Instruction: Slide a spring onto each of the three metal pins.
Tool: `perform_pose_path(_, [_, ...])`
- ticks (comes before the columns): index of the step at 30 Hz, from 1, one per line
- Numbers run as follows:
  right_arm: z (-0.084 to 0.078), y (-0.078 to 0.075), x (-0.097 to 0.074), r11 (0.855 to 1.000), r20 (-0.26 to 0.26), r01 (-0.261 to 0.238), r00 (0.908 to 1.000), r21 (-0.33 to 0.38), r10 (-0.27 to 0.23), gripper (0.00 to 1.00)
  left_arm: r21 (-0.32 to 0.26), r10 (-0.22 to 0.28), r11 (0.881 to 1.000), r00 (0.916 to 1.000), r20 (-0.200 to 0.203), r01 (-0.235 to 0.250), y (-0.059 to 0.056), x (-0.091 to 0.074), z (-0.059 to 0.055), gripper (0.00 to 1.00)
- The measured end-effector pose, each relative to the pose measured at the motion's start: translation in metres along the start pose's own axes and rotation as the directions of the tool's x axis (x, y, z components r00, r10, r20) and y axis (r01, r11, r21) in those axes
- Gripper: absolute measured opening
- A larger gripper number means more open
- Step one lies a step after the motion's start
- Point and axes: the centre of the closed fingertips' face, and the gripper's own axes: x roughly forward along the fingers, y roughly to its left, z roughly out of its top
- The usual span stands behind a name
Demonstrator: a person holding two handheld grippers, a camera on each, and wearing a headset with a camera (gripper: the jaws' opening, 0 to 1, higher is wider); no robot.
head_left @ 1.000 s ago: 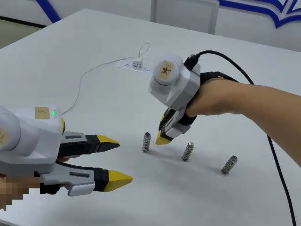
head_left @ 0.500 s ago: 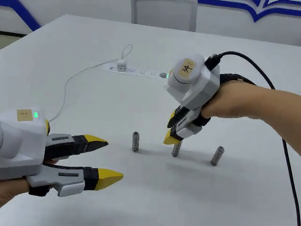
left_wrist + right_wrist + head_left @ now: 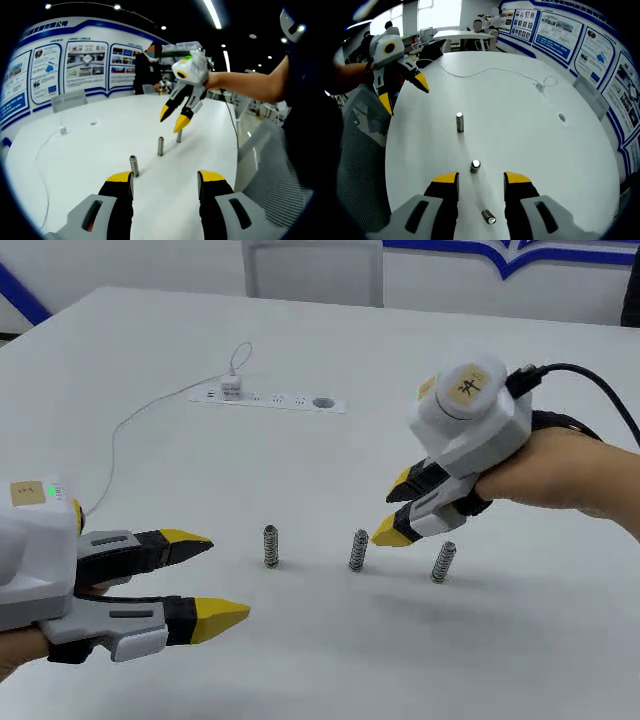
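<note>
White table (image 3: 150, 360), middle spring (image 3: 358, 551) beside right gripper (image 3: 392, 512)

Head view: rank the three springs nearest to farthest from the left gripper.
1. Left spring, just ahead of the left gripper.
2. Middle spring, beside the right gripper tips.
3. Right spring, on the far side, below the right gripper.

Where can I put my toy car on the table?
Bare table: between the power strip and the springs, and in front of the springs, beside the left gripper. Crowded: around the springs, by the right gripper.
</note>
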Motion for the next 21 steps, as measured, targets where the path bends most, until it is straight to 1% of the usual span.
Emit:
perform_pose_path(5, [-0.010, -0.004, -0.013, 0.998, 0.057, 0.042, 0.9974, 0.054, -0.045, 0.42, 0.000, -0.003, 1.000, 1.0000, -0.006, 0.003, 0.000, 0.000, -0.001, 0.54])
perform_pose_path(9, [-0.017, -0.006, -0.025, 0.993, 0.109, 0.068, 0.9910, 0.100, -0.079, 0.45, -0.001, -0.001, 1.000, 1.0000, -0.006, 0.001, 0.002, -0.001, -0.001, 0.54])
perform_pose_path(11, [-0.022, -0.005, -0.030, 0.991, 0.134, 0.079, 0.9866, 0.106, -0.093, 0.47, -0.001, 0.001, 1.000, 1.0000, -0.004, -0.001, 0.003, -0.001, 0.000, 0.55])
perform_pose_path(15, [-0.035, -0.001, -0.038, 0.989, 0.157, 0.091, 0.9816, 0.118, -0.109, 0.48, 0.001, -0.001, 1.000, 1.0000, -0.002, 0.001, 0.002, 0.000, 0.001, 0.56])
perform_pose_path(18, [-0.046, 0.001, -0.044, 0.985, 0.171, 0.095, 0.9780, 0.146, -0.120, 0.50, 0.001, -0.003, 1.000, 1.0000, -0.004, 0.003, 0.001, -0.001, 0.000, 0.56])
perform_pose_path(20, [-0.052, 0.003, -0.048, 0.982, 0.186, 0.098, 0.9740, 0.163, -0.128, 0.51, 0.002, -0.003, 1.000, 1.0000, -0.004, 0.003, 0.001, 0.000, -0.001, 0.56])
perform_pose_path(21, [-0.055, 0.004, -0.051, 0.980, 0.197, 0.105, 0.9706, 0.166, -0.138, 0.52, 0.001, -0.002, 1.000, 1.0000, -0.003, 0.002, 0.001, 0.000, -0.001, 0.57])
